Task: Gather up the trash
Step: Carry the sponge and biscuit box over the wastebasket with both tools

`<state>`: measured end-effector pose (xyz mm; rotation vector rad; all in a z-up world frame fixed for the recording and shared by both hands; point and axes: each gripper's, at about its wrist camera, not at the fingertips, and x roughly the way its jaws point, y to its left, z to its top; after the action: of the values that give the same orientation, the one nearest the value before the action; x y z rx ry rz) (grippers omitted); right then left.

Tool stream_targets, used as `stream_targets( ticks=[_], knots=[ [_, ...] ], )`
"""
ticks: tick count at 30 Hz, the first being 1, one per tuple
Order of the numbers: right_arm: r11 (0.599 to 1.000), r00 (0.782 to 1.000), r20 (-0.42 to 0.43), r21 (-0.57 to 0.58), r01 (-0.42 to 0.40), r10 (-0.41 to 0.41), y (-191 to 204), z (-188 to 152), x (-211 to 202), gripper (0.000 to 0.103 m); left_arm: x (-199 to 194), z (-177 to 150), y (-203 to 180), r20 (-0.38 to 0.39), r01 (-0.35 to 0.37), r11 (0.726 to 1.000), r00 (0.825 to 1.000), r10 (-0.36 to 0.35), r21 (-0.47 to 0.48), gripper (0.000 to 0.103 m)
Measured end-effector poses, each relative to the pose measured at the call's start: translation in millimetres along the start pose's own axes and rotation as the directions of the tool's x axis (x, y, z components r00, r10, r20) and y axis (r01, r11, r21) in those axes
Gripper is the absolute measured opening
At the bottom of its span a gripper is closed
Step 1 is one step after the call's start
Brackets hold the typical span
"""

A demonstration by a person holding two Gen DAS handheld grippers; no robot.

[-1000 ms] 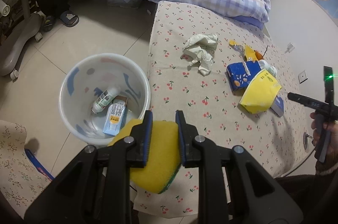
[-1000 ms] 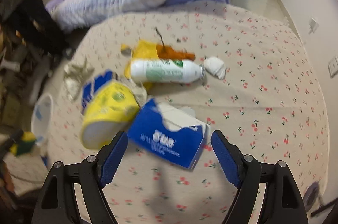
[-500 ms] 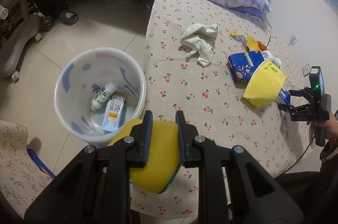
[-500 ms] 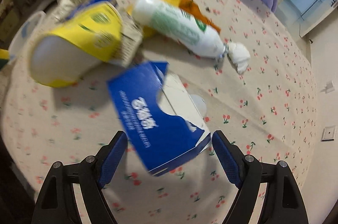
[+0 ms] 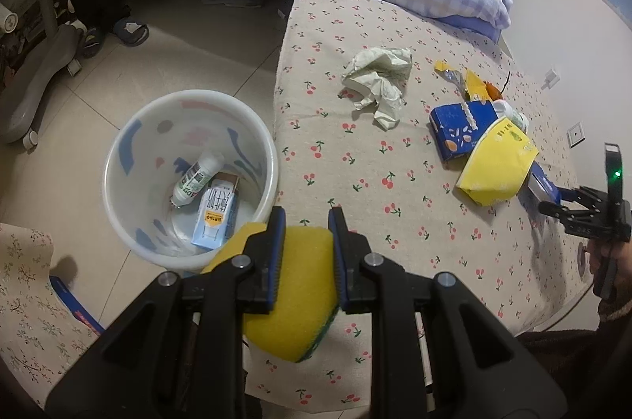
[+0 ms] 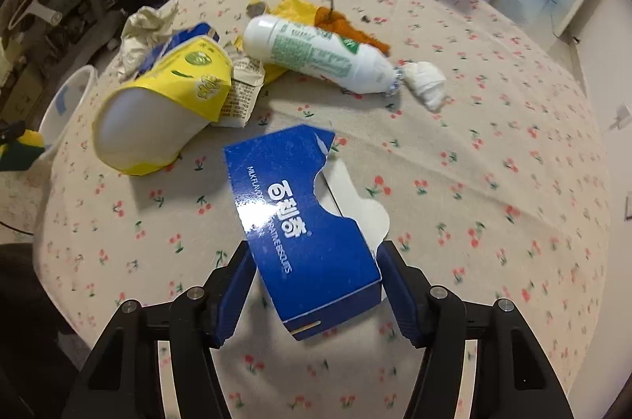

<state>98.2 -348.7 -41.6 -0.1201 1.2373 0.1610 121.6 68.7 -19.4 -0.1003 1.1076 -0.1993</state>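
My left tongs point(image 5: 304, 233) point down and forward over the table's near edge, their blue-padded fingers pinching a soft yellow sponge point(image 5: 294, 300) with a green scouring layer on its underside. Just left of it on the tiled floor stands the white plastic bin point(image 5: 118, 158), round and smooth, holding a small white bottle point(image 5: 197, 176) and a light-blue carton point(image 5: 216, 213). On the cherry-print cloth point(image 5: 355, 174) farther along lie a crumpled paper wad point(image 5: 379, 79), a blue snack box point(image 5: 460, 128) and a glossy yellow bag point(image 5: 497, 166) with its mouth gaping. My right tongs point(image 6: 314, 284) reach in low from the table's right side, fingers set on either side of a stiff, shiny blue biscuit box point(image 6: 304, 221) with a torn-open flap; both pads sit against its sides, gripping it. Beyond it lie a white bottle with green label point(image 6: 320, 55) on its side, touching an orange scrap point(image 6: 347, 28), and a small white tissue wad point(image 6: 426, 83) at its cap.
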Motion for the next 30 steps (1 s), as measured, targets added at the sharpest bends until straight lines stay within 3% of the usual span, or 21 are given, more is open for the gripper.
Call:
stream_targets(
  ticks=[8, 15, 30],
  knots=[
    [0.996, 0.993, 0.114, 0.081, -0.038, 0.028, 12, 4, -54, 0.064, -7, 4, 16, 0.03, 0.003, 0.998, 1.0, -0.001, -0.056, 0.024],
    [0.995, 0.977, 0.194, 0.031, -0.096, 0.088, 54, 30, -82, 0.064, -9, 10, 37, 0.051, -0.011, 0.995, 0.999, 0.016, -0.102, 0.024],
    [0.979, 0.965, 0.183, -0.117, -0.167, 0.187, 166, 93, -60, 0.064, 19, 34, 73, 0.048, -0.082, 0.986, 0.995, 0.09, -0.144, 0.024]
  ],
)
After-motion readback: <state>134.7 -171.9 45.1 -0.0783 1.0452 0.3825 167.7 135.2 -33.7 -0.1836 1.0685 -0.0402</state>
